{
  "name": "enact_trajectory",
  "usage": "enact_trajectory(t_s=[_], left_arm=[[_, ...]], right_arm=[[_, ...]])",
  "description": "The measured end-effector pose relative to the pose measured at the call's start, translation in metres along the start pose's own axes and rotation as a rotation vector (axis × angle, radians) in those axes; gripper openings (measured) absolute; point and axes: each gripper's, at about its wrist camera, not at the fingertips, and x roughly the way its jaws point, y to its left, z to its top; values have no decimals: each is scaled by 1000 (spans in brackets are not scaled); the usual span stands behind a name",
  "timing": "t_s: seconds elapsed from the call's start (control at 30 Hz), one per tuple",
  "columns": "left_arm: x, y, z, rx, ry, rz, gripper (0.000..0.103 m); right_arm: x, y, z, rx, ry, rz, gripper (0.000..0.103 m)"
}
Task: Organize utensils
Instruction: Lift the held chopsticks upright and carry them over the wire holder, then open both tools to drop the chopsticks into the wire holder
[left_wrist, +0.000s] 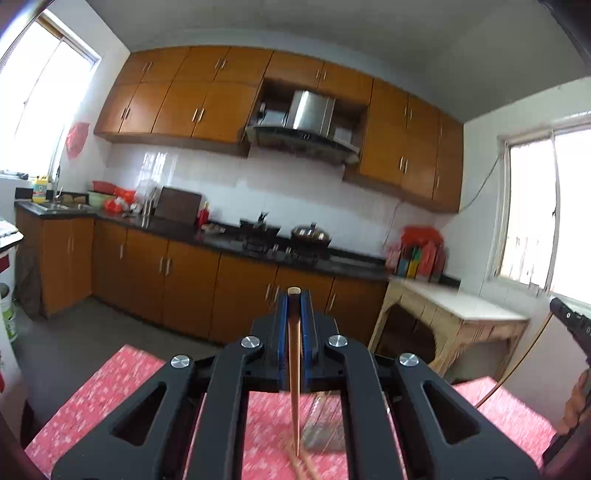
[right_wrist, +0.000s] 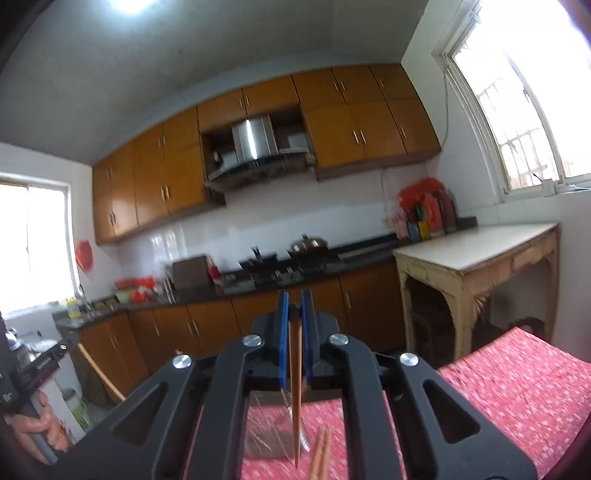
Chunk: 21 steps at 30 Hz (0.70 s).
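Chopsticks (left_wrist: 294, 373) (right_wrist: 295, 398), one pinched upright in each gripper's (left_wrist: 294, 295) (right_wrist: 294, 299) narrow fingers, point tip-down at the holder (right_wrist: 266, 439) on the bench (right_wrist: 517, 380) below.

A: Where does the left wrist camera look from?
B: Behind its tongs (left_wrist: 294, 295), raised over the red tabletop (left_wrist: 92, 398), facing the hood (left_wrist: 306, 122) at 12 o'clock.
A: And the right?
B: Likewise, tilted; both share the hood (right_wrist: 255, 147) wall.

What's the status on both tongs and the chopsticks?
Left tongs shut on a chopstick. Right tongs shut on another chopstick. Loose chopsticks on red tablecloth. Nothing blocking.
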Motion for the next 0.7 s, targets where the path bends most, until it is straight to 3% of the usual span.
enact_trajectory(t_s=[0.27, 0.53, 0.7], left_arm=[[34, -40, 16, 14, -56, -25, 7], [80, -59, 10, 23, -30, -20, 7], [107, -61, 0, 32, 0, -7, 7]], right_arm=[[47, 27, 19, -5, -57, 33, 8], [119, 54, 26, -49, -62, 18, 8], [161, 63, 12, -58, -48, -3, 8]])
